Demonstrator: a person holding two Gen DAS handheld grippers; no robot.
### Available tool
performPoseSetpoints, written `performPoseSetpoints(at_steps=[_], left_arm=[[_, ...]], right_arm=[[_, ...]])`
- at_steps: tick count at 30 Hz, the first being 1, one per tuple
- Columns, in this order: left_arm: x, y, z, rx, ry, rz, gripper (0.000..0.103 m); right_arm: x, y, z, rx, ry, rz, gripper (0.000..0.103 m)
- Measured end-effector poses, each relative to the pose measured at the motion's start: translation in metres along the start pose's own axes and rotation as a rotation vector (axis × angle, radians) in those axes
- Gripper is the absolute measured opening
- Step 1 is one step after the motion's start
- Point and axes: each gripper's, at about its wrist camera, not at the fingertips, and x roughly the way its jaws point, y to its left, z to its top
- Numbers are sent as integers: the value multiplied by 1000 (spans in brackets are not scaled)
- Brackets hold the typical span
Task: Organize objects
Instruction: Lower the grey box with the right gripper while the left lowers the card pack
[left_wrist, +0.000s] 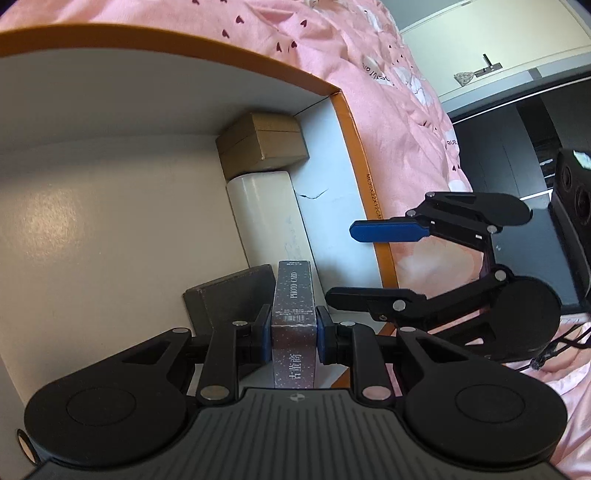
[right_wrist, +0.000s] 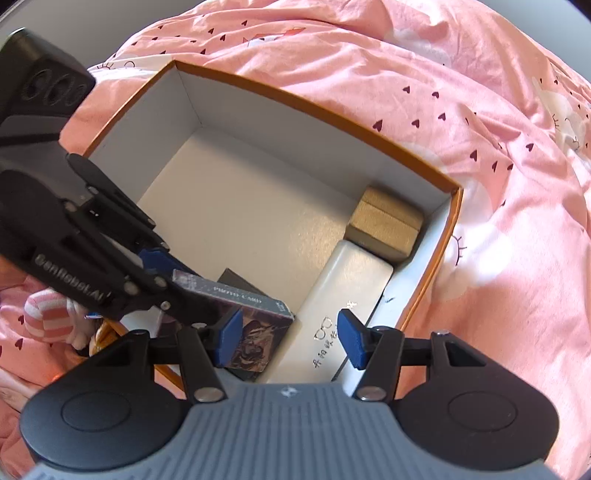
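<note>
At the bottom centre of the left wrist view, the left gripper (left_wrist: 294, 338) pinched the photo card box (left_wrist: 294, 295) between its blue pads, the box's long axis running straight ahead along the fingers. The box hung low over the near right corner of the orange storage box (right_wrist: 448, 229), so the placing move looked to be a short descent forward. It was the left hand's job; the right gripper (right_wrist: 291, 338) hovered just beside it with its jaws spread and nothing between them, above the box's near end.

Inside the storage box, a dark flat case (left_wrist: 229, 299) lay touching the held box on its left. Just beyond, in the middle of the frame, a white oblong case (left_wrist: 266, 218) lay lengthwise along the right wall. Farther still, a brown cardboard box (left_wrist: 262, 142) sat in the far right corner, touching the white case's end. The rest of the floor showed bare, and the pink bedding (right_wrist: 443, 74) surrounded the whole.
</note>
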Motion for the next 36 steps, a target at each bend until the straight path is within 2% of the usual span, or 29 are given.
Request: performPoseSetpoints(at_steps=[6,11,14,17,20,25,27,32,36], left_arm=[[6,5,10,-38,71,-5,27],[13,-1,13,-7,86,152,42],[15,-7,10,30,85,216,42],[9,-9,6,41,58,257,42],[2,-7,1,45,49,244,42],[8,-9,-5,51,56,243,33],[11,-8,-7,57,42,251,27],[14,-6,-5,53,11,214,16],[15,-8,-3,60,8,222,16]], right_arm=[[8,2,-2,29,0,3,59],[16,5,-1,50,1,29,56],[19,4,1,65,3,54,56],[23,2,2,84,7,72,53],[28,-3,5,122,15,96,51],[37,-8,11,164,36,132,44],[41,-9,13,182,61,133,39],[51,-11,11,215,129,126,31],[53,-8,10,212,149,124,28]])
